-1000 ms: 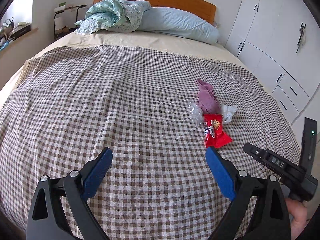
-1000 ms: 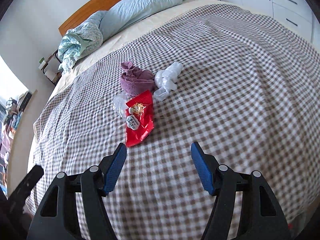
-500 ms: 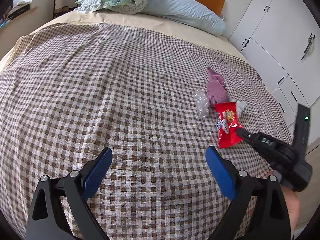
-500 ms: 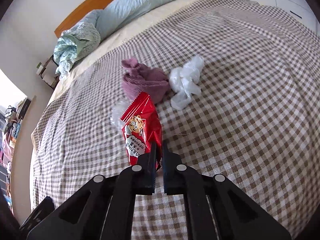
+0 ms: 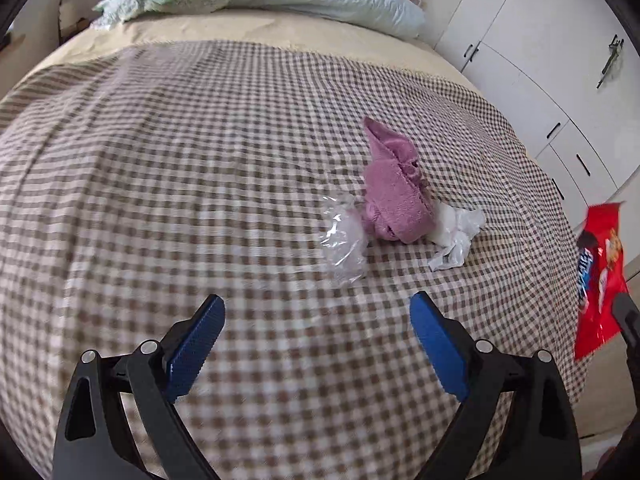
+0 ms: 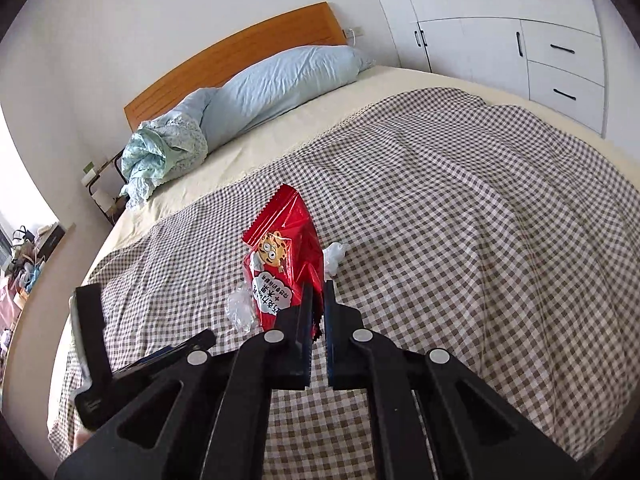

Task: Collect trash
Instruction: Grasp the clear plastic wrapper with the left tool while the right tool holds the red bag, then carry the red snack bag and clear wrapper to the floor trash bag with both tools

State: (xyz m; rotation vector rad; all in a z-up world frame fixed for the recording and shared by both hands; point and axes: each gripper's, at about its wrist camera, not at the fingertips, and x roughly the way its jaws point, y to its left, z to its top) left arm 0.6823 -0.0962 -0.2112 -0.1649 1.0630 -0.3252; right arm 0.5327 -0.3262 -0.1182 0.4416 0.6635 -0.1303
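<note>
My right gripper (image 6: 318,292) is shut on the lower edge of a red snack wrapper (image 6: 284,264), which hangs lifted above the checked bedspread (image 6: 460,240); the same red wrapper (image 5: 600,276) shows at the right edge of the left wrist view. My left gripper (image 5: 316,320) stands open over the bedspread (image 5: 160,200), nothing between its blue pads. Just beyond it lie a clear plastic wrapper (image 5: 344,236), a purple cloth (image 5: 394,196) and a crumpled white plastic bag (image 5: 456,232). In the right wrist view the clear wrapper (image 6: 240,308) and a bit of the white bag (image 6: 334,254) peek out beside the red wrapper.
A light blue pillow (image 6: 288,84) and a bunched pale green quilt (image 6: 164,152) lie at the wooden headboard (image 6: 236,56). White cupboards with drawers (image 6: 560,52) stand along the bed's right side. A small side table (image 6: 100,184) stands at the far left.
My right gripper closed on the red wrapper and lifted it off the bed. My left gripper moved forward and down toward the clear wrapper and purple cloth, still open.
</note>
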